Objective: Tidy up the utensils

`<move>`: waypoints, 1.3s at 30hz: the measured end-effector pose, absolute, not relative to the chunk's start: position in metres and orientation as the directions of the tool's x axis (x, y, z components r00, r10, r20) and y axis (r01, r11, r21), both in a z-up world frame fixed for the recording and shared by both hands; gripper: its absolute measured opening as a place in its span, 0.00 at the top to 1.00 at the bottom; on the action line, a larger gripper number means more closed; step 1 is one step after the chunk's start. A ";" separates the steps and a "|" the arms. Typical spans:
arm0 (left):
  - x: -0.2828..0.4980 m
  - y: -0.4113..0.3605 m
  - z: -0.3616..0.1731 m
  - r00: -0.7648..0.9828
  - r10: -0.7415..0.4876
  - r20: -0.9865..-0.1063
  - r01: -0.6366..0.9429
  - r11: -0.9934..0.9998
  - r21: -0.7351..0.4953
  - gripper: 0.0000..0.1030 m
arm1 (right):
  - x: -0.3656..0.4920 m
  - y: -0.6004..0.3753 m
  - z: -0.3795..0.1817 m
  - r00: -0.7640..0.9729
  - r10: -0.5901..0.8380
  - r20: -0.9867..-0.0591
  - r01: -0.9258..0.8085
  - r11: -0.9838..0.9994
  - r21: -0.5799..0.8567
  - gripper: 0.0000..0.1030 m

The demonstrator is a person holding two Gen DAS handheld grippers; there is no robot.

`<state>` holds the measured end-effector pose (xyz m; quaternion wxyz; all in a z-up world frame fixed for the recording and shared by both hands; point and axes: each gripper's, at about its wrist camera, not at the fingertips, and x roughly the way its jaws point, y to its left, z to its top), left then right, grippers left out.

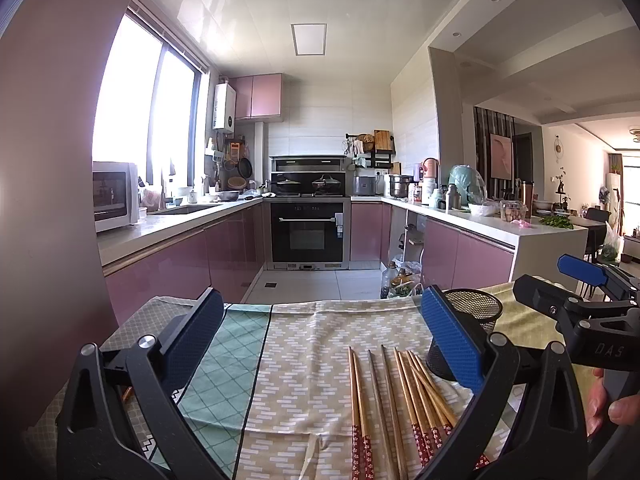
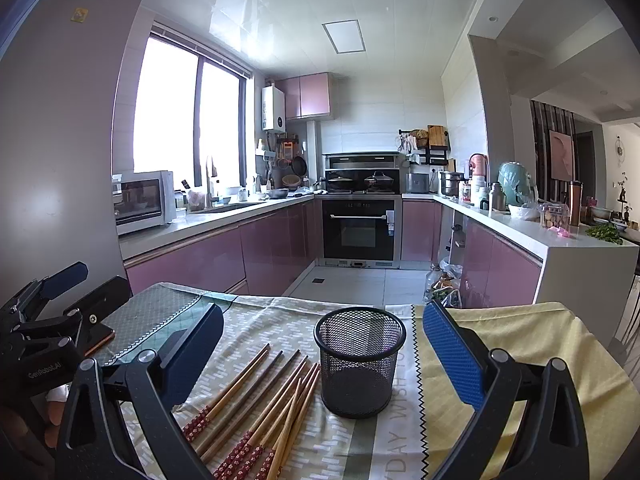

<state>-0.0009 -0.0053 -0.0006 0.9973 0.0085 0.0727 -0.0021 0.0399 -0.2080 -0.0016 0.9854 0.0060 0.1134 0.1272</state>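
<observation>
Several wooden chopsticks (image 1: pixel 394 404) with red patterned ends lie loose on the cloth-covered table (image 1: pixel 296 360), fanned side by side. A black mesh cup (image 2: pixel 359 360) stands upright and empty just right of the chopsticks (image 2: pixel 260 404). My left gripper (image 1: pixel 320 340) hovers open over the table, with the chopsticks low between its fingers and the mesh cup (image 1: pixel 474 316) partly hidden behind its right finger. My right gripper (image 2: pixel 322 344) is open too, its fingers on either side of the cup without touching it. Each gripper also shows at the edge of the other's view.
The table's far edge (image 2: pixel 280 298) drops to a tiled kitchen floor. Pink cabinets and counters run along both sides, with an oven (image 2: pixel 358 226) at the back. Bottles and bags (image 1: pixel 400 280) sit on the floor past the table. A hand (image 1: pixel 608 404) holds the right gripper's handle.
</observation>
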 end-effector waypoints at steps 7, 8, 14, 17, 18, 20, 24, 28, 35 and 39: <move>0.003 -0.005 -0.003 0.987 -0.008 -0.159 0.011 1.000 0.019 0.05 | 0.043 -0.209 -0.002 0.937 0.259 -0.232 -0.256 0.966 0.043 0.06; 0.003 -0.005 -0.003 0.987 -0.010 -0.162 0.013 1.000 0.018 0.05 | 0.044 -0.209 -0.002 0.936 0.262 -0.236 -0.259 0.965 0.046 0.06; 0.017 0.001 -0.009 0.974 -0.019 -0.228 0.024 1.000 0.018 0.06 | 0.052 -0.209 -0.012 0.895 0.313 -0.318 -0.314 0.948 0.052 0.06; 0.029 0.005 -0.017 0.956 -0.036 -0.291 0.044 0.999 0.021 0.08 | 0.061 -0.205 -0.027 0.844 0.346 -0.410 -0.359 0.932 0.048 0.08; 0.033 0.007 -0.020 0.948 -0.040 -0.316 0.050 0.998 0.022 0.11 | 0.065 -0.203 -0.033 0.824 0.347 -0.448 -0.368 0.929 0.043 0.10; 0.044 0.008 -0.027 0.924 -0.071 -0.376 0.085 0.996 0.022 0.15 | 0.072 -0.198 -0.046 0.775 0.359 -0.520 -0.392 0.918 0.050 0.21; 0.066 0.006 -0.046 0.873 -0.097 -0.477 0.130 0.991 0.036 0.26 | 0.089 -0.190 -0.068 0.681 0.374 -0.629 -0.414 0.906 0.090 0.40; 0.090 0.002 -0.066 0.811 -0.134 -0.569 0.176 0.984 0.020 0.37 | 0.102 -0.181 -0.086 0.596 0.390 -0.702 -0.429 0.894 0.132 0.58; 0.123 -0.004 -0.101 0.704 -0.161 -0.692 0.215 0.976 -0.008 0.56 | 0.113 -0.175 -0.094 0.517 0.408 -0.753 -0.431 0.884 0.183 0.79; 0.135 -0.005 -0.117 0.646 -0.178 -0.743 0.234 0.972 -0.030 0.65 | 0.115 -0.182 -0.098 0.489 0.432 -0.757 -0.421 0.878 0.228 0.86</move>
